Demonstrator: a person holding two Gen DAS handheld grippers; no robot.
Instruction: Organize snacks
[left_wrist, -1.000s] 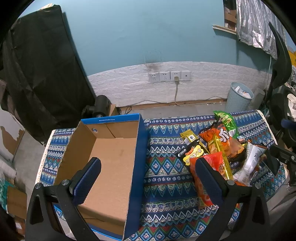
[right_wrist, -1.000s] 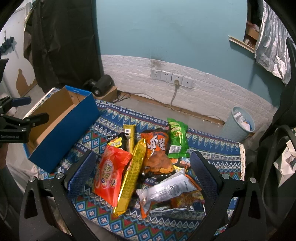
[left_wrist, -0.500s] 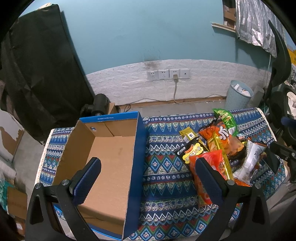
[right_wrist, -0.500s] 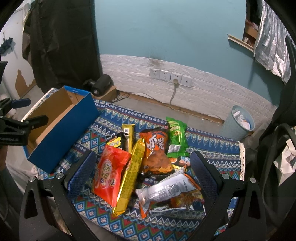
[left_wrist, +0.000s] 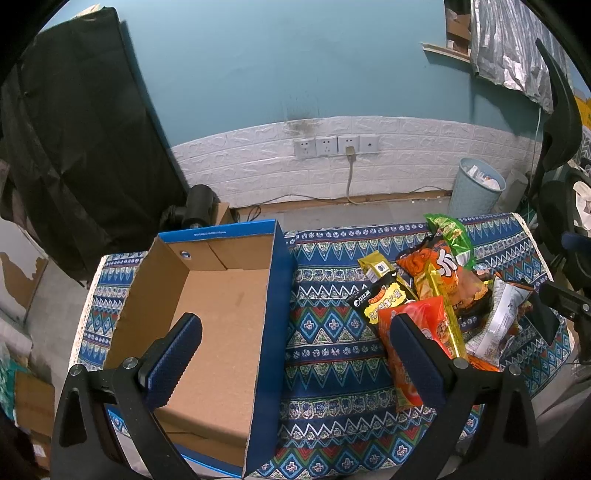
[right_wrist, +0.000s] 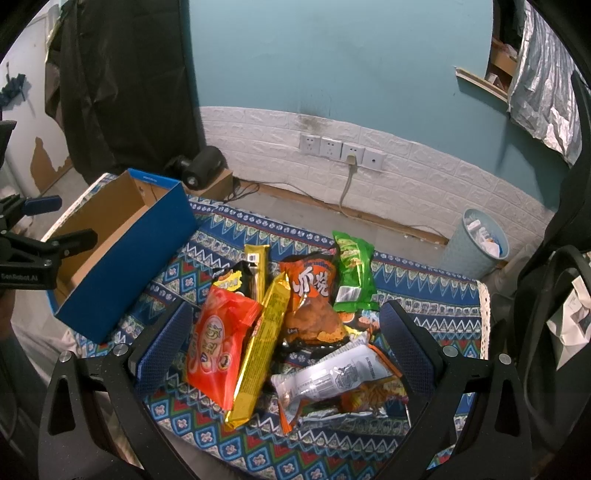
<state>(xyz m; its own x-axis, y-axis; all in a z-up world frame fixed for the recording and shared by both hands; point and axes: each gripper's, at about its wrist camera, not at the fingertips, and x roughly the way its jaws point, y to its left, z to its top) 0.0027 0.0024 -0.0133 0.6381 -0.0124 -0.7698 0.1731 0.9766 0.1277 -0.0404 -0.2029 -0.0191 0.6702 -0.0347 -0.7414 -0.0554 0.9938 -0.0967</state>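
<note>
Nothing was sorted yet, I judged: the cardboard box (left_wrist: 221, 325) at the left of the frame sat empty, while the snack pile (right_wrist: 295, 325) lay heaped at lower centre on the patterned surface (left_wrist: 332, 354). My left gripper (left_wrist: 291, 354) and right gripper (right_wrist: 284, 347) hung with fingers spread, grasping nothing.

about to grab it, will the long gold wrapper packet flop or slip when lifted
The long gold packet looks narrow and straight, so probably fairly stiff. Its glossy foil may be slippery. It leans on the red bag, so lifting it could shift that bag.
</note>
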